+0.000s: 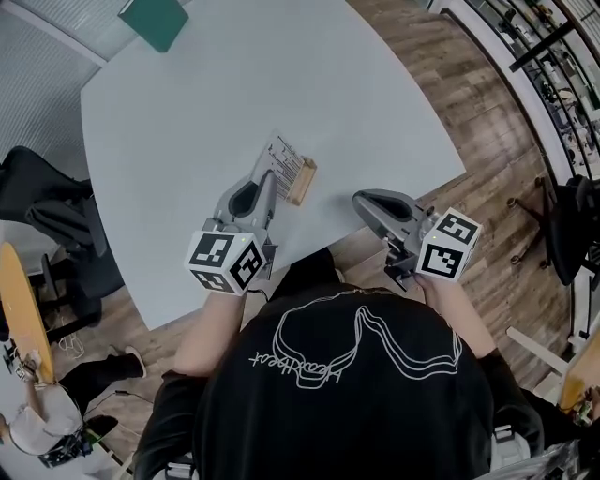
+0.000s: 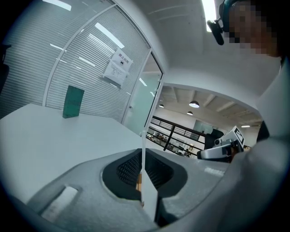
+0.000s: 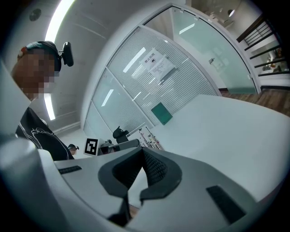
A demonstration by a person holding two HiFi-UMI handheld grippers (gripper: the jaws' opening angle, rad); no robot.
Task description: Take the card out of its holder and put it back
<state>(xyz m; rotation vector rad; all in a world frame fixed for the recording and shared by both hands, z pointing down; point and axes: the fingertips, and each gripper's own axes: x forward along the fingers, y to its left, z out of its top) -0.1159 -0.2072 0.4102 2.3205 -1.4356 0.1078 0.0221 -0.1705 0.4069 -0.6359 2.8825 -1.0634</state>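
In the head view my left gripper (image 1: 272, 183) is shut on a white printed card (image 1: 284, 157) near the table's front edge. The card's lower edge meets a small wooden holder (image 1: 302, 181); whether it sits in the slot I cannot tell. Seen from the left gripper view, the card (image 2: 143, 154) stands edge-on between the closed pads of the left gripper (image 2: 142, 168), with a sliver of the wooden holder (image 2: 138, 182) behind it. My right gripper (image 1: 361, 200) hovers to the right of the holder, apart from it. Its jaws meet with nothing between them (image 3: 142, 153).
The pale grey table (image 1: 187, 103) carries a green upright object (image 1: 155, 21) at its far edge. A black chair (image 1: 47, 211) stands to the left and another chair (image 1: 572, 230) to the right on the wooden floor. Glass walls surround the room.
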